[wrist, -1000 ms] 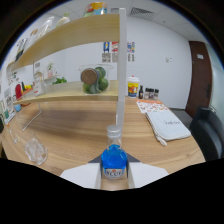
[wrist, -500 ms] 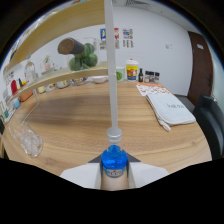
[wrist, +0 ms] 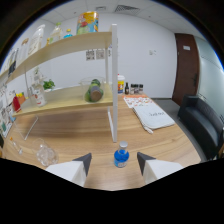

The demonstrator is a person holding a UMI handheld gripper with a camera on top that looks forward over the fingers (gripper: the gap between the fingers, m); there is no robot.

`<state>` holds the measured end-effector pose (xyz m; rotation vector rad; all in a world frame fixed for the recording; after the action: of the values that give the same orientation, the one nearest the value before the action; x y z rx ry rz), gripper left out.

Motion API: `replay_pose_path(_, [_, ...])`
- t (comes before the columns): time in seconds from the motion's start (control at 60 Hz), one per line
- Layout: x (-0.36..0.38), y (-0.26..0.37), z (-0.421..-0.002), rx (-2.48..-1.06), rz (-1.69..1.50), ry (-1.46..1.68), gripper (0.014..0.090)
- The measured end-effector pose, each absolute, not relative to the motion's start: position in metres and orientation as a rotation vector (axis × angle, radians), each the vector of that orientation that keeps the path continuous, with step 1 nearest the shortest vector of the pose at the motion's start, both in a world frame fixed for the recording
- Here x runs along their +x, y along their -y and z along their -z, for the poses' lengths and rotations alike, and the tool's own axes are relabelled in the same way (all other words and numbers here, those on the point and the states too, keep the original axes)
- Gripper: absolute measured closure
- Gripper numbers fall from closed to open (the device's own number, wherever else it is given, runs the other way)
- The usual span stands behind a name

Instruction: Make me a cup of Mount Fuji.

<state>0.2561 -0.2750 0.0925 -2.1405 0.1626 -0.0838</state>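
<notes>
- White office walls close off the room behind a long wooden table (wrist: 150, 145), with a dark door (wrist: 185, 65) at the far right.
- On the left we see a two-level wooden shelf (wrist: 65, 47) on white posts, carrying bottles and packets on top and a small plant (wrist: 48, 85) and a glass bowl of green fruit (wrist: 95, 91) on the lower board.
- Nearer us, a clear glass (wrist: 46, 154) sits on the table just left of the tongs.
- Our tongs (wrist: 114, 162) are released, fingers spread wide apart.
- Between them, touching neither, a blue bottle (wrist: 121, 156) with a white cap stands upright on the table.
- Further right we find a white booklet (wrist: 154, 118), then a black sofa (wrist: 202, 120).
</notes>
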Motion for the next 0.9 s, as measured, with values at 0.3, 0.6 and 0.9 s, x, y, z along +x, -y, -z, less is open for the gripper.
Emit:
replay_pose_path(0.3, [0.111,0.285,-0.139,-2.079,-0.041,-0.117,0.0196])
replay_pose_path(0.6, [0.005,0.245,-0.234,-1.989,-0.073,-0.058,0.0196])
replay_pose_path(0.9, [-0.054,0.199,-0.385,-1.788,-0.103,-0.016,0.0193])
